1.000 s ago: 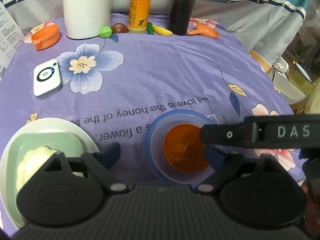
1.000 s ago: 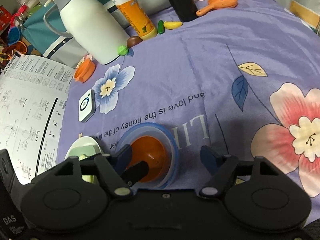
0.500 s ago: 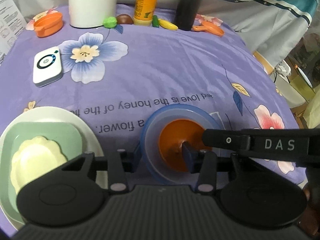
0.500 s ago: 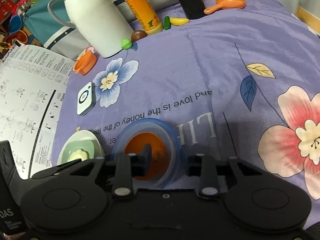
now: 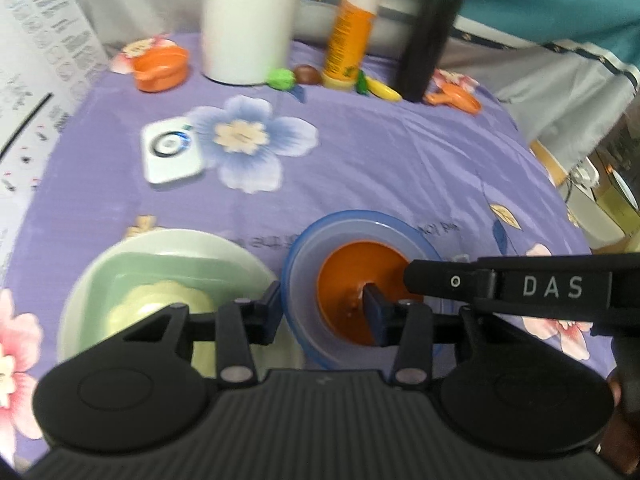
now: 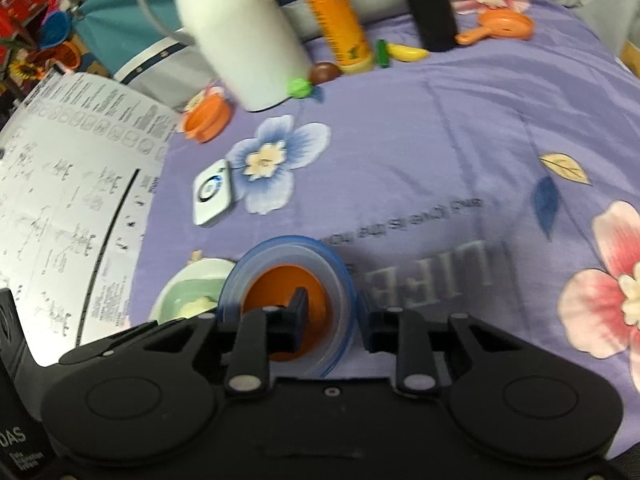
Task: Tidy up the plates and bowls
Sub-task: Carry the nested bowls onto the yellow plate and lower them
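Observation:
A blue-rimmed bowl (image 5: 304,280) with an orange bowl (image 5: 352,280) nested inside is held up over the purple cloth. My left gripper (image 5: 322,314) is shut on its left wall, one finger outside and one inside. My right gripper (image 6: 334,322) is shut on its right wall (image 6: 344,312), with the orange bowl (image 6: 280,284) showing inside. To the left, a white plate (image 5: 240,252) carries a pale green square dish (image 5: 160,272) and a cream scalloped dish (image 5: 160,300); this stack shows in the right wrist view (image 6: 188,288) too.
A white remote-like device (image 5: 172,156) lies mid-left. At the back stand a white jug (image 5: 248,20), an orange bottle (image 5: 352,32), a black cylinder (image 5: 428,40), toy fruit (image 5: 380,88), an orange toy pot (image 5: 160,68) and pan (image 5: 456,98). A printed sheet (image 6: 60,200) lies left.
Both grippers closed from wide open onto opposite walls of the blue-rimmed bowl and lifted it. The views have shifted and blurred with the motion.

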{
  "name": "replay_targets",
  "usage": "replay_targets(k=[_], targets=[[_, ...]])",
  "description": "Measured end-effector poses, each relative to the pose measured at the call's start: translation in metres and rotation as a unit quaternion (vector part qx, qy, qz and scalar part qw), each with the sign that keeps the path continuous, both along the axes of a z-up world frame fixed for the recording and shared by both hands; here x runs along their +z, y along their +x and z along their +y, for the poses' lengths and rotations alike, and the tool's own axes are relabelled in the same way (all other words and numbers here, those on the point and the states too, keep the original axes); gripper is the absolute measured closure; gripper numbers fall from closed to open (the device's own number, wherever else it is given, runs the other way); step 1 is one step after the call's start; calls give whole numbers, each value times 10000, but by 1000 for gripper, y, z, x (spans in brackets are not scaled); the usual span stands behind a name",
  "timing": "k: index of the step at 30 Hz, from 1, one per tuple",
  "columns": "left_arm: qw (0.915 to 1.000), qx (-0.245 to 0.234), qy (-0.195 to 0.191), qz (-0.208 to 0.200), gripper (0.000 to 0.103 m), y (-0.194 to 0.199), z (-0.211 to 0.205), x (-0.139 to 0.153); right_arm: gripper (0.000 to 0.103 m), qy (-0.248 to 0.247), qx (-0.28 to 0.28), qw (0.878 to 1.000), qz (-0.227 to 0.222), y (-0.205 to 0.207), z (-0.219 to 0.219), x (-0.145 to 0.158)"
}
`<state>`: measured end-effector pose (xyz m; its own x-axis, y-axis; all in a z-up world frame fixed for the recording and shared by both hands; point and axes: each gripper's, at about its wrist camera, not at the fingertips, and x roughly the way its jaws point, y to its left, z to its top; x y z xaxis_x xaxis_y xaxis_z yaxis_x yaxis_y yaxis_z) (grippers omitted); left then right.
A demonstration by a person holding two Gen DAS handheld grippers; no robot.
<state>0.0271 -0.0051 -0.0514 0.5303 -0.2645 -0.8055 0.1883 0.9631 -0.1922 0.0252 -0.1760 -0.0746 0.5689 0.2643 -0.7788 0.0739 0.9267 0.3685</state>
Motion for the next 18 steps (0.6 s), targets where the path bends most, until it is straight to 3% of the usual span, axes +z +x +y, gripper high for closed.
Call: replay_targets(k=[18], targets=[[9971,703,105,-281,62,-27,87,29,76,-175,907,9954,-251,6,103,30]])
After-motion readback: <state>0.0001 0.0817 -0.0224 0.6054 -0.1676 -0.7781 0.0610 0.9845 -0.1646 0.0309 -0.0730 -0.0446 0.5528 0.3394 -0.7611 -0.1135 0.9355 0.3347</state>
